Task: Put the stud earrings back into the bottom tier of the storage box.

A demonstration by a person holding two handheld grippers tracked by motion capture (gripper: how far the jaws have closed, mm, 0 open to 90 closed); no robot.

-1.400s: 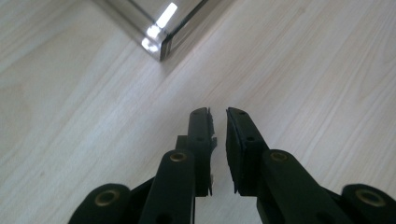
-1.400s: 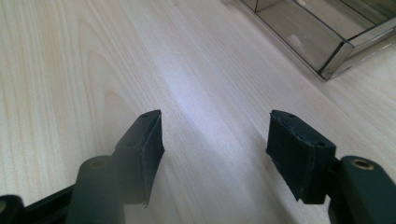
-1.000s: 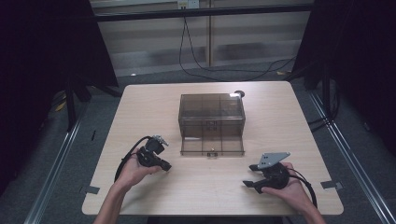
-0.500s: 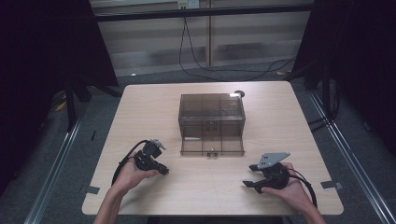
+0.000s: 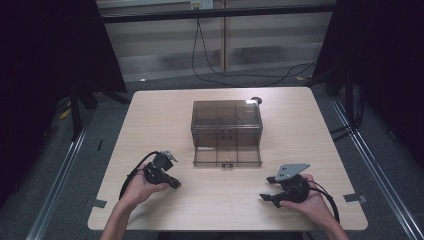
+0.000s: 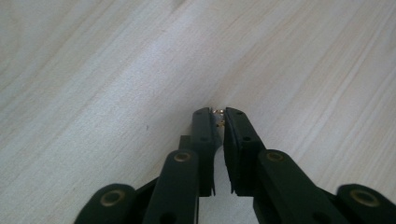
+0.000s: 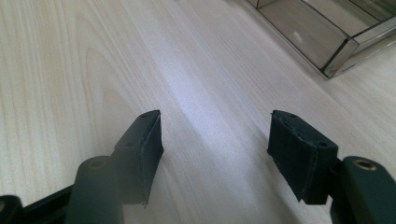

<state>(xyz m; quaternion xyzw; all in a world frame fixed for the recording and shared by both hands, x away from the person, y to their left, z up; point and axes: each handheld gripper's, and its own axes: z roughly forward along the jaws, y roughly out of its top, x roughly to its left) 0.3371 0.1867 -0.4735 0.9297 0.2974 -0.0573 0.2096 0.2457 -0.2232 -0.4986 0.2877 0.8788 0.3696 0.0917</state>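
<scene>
Small gold piece (image 6: 218,112) pinched in left gripper (image 6: 218,122), right gripper (image 7: 215,140) agape.

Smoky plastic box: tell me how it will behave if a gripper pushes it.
The box looks thin-walled and see-through, so probably light; it would likely slide on the table. Its drawer stands pulled out, so a push there may close it. It sits low and wide, unlikely to tip.

A light wooden table with rounded corners (image 5: 150,115) is carrying a smoked-transparent plastic compartment box (image 5: 226,120), its drawer (image 5: 227,156) lying pulled out toward the near edge.
</scene>
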